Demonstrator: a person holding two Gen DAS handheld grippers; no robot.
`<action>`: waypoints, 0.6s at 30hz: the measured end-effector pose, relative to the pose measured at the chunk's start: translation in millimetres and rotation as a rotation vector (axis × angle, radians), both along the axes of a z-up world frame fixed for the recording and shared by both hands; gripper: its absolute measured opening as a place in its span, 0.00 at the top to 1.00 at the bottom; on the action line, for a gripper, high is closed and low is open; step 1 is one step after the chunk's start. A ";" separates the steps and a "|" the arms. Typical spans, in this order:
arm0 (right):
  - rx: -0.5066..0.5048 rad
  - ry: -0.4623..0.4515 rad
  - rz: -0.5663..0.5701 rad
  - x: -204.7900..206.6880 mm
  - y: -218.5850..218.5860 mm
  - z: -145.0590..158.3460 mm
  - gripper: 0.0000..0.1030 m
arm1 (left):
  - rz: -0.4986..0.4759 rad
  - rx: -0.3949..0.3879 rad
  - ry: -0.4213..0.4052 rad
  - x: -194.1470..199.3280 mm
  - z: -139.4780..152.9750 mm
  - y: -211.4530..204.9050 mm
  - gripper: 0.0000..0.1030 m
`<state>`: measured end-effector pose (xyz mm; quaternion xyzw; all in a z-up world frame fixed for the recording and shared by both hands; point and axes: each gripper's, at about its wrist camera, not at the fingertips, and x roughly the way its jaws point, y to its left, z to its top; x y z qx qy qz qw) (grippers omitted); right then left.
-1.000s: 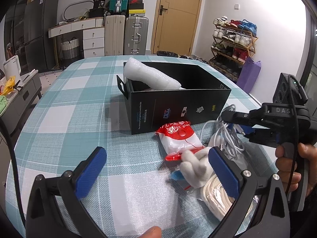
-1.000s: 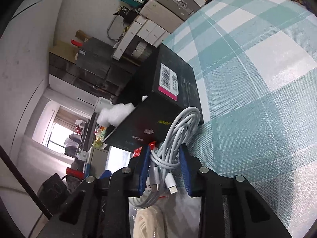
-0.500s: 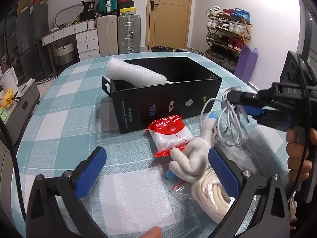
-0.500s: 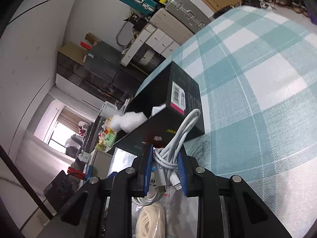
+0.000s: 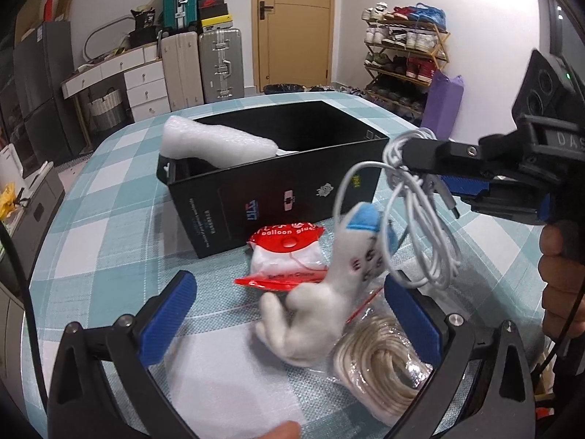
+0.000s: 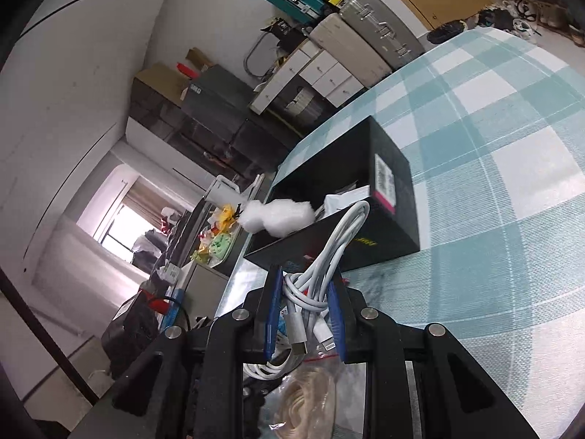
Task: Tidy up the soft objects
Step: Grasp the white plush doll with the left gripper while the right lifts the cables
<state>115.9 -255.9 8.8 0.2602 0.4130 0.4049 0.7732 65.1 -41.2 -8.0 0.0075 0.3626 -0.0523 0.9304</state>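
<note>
Teal-checked tablecloth (image 5: 109, 219) spreads wide. Behind it, suitcases (image 5: 219, 66) stand upright beside white drawers (image 5: 146, 87), a wooden door (image 5: 292, 22) shut, a shoe rack (image 5: 402, 55) loaded at right, purple bag (image 5: 442, 106) leaning below.

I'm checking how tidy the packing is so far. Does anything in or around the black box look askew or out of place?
Yes. The white foam roll lies tilted in the black box, one end poking above the rim. The white cable bundle dangles loosely from the right gripper. Nothing looks spilled or damaged.
</note>
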 end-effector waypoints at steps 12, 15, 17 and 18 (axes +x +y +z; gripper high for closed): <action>0.011 -0.029 0.005 -0.3 1.0 6.6 0.77 | -0.066 -0.010 -0.005 -6.4 -0.5 -4.0 0.60; 0.016 -0.046 0.001 -1.8 -0.7 11.0 0.77 | -0.059 -0.025 -0.016 -9.4 2.3 -0.7 0.60; 0.029 -0.054 -0.002 -2.4 -2.5 13.5 0.77 | -0.050 -0.048 -0.018 -10.7 3.9 3.7 0.60; 0.035 -0.056 -0.003 -2.4 -3.3 14.3 0.77 | -0.044 -0.067 -0.025 -12.6 6.1 7.0 0.60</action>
